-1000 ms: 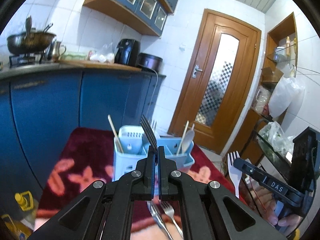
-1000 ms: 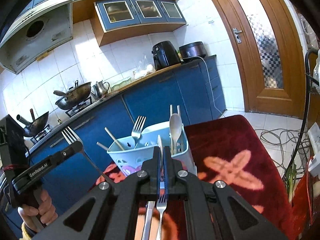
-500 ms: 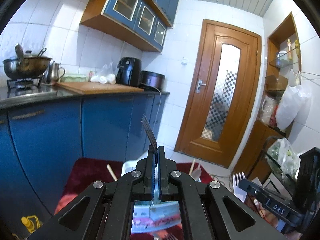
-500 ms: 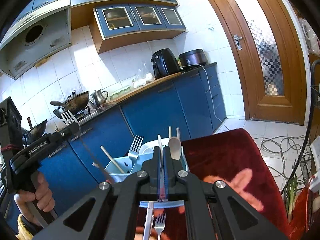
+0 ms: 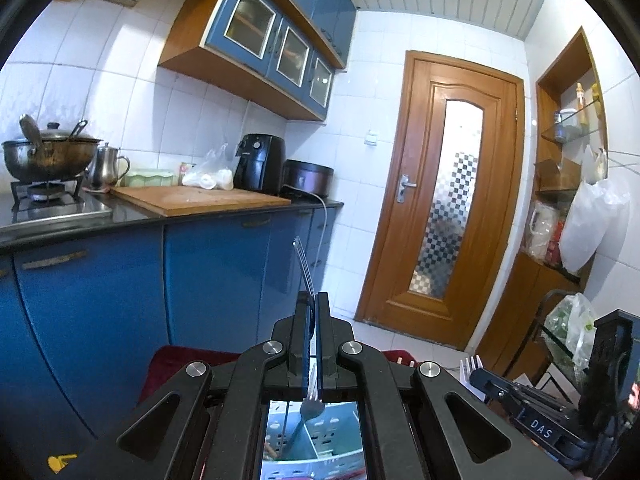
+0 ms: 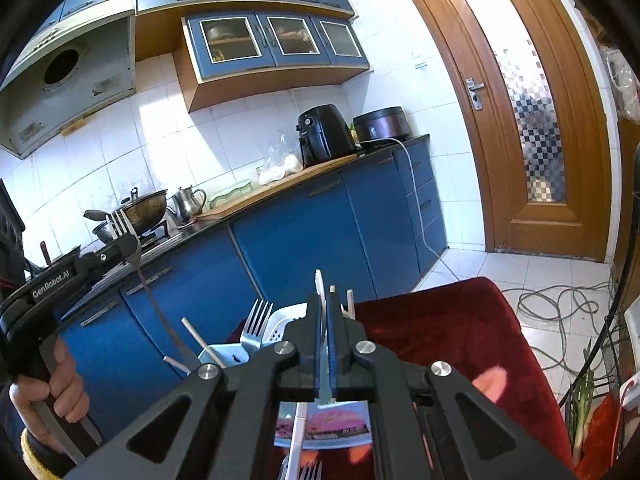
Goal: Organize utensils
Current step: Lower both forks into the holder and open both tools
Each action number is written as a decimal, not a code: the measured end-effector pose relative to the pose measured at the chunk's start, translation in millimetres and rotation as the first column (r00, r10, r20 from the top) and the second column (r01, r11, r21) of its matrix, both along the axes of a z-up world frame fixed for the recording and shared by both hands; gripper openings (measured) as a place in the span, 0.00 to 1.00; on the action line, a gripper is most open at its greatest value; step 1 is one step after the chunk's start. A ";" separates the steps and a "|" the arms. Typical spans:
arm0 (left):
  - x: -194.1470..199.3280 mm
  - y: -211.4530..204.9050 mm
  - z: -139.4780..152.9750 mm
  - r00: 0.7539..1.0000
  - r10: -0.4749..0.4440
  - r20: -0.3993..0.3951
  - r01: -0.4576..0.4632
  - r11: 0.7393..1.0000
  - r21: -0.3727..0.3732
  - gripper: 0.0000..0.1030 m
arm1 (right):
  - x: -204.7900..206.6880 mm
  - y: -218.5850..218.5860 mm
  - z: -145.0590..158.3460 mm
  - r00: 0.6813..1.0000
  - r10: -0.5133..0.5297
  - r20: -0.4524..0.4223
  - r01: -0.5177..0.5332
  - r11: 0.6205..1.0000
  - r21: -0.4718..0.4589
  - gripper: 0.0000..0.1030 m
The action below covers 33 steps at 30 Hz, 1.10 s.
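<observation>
Since a second ago both my grippers have risen, and the pale blue caddy [image 6: 224,354] has sunk from mid-frame to the bottom edge of each view. My left gripper [image 5: 311,322] is clamped on a metal fork [image 5: 303,268], whose tines stick up above the fingertips at center frame; in the right wrist view the same fork [image 6: 127,240] shows at the left edge, its handle slanting down toward the caddy. My right gripper [image 6: 325,320] is closed on a white fork [image 6: 319,282], tines upward, handle hanging out below the jaws at bottom center.

The caddy sits on the red cloth [image 6: 460,320], below and just ahead of both grippers, with another fork [image 6: 256,326] and some sticks already standing in it. Both held forks run nearly vertical, handle down, which suits a straight drop into a compartment. I judge the left gripper nearer, since the left wrist view looks almost straight down into the compartments at bottom center.
</observation>
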<state>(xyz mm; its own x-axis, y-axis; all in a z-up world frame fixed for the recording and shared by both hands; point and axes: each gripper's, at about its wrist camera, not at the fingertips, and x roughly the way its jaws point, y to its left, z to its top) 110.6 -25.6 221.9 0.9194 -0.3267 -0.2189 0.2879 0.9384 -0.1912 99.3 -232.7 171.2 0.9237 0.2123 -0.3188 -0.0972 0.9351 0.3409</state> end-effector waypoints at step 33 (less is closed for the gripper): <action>43.8 -2.1 -78.3 0.993 -0.092 -0.076 0.090 0.995 -0.031 0.02 | 60.8 30.9 -22.7 0.960 -0.194 0.201 0.231 0.956 -0.182 0.06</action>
<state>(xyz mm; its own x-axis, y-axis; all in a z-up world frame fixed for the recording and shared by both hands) 154.4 -27.7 143.7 0.8661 -0.4153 -0.2781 0.3553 0.9029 -0.2419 160.1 -201.8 148.5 0.9861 -0.0467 -0.1594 0.0691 0.9880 0.1381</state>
